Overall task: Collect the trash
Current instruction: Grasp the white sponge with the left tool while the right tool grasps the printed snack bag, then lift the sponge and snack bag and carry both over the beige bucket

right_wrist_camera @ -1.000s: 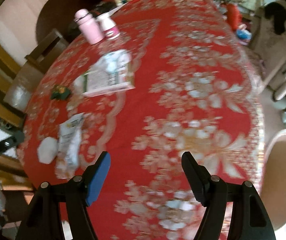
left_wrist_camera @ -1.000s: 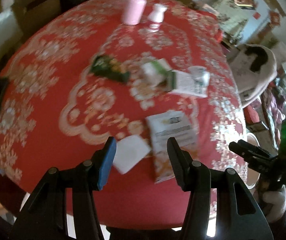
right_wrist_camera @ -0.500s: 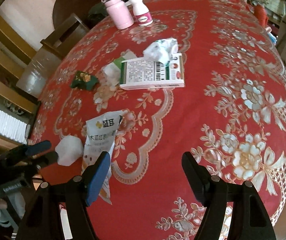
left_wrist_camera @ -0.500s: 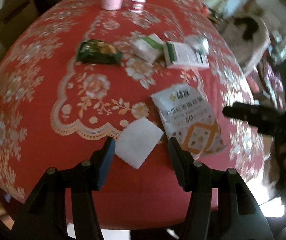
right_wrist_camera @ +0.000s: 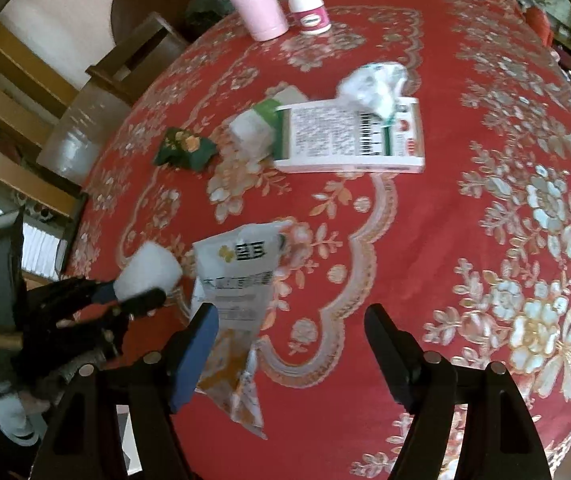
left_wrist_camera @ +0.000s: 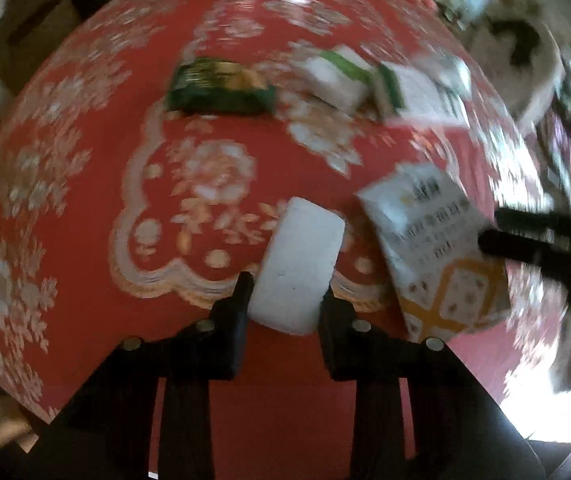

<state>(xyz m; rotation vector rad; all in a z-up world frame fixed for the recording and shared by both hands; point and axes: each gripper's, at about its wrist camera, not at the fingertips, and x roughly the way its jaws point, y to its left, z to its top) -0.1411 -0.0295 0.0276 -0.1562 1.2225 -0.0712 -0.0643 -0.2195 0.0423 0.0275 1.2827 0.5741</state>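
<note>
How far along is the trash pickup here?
Barely begun. The left hand-held gripper is closed around a white tissue; the right hand-held gripper is open and empty. Snack bag, green wrapper and carton remain on the tablecloth.

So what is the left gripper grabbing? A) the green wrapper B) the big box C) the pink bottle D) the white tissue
D: the left gripper has its two fingers closed on either side of the white tissue, near the table's front edge.
</note>
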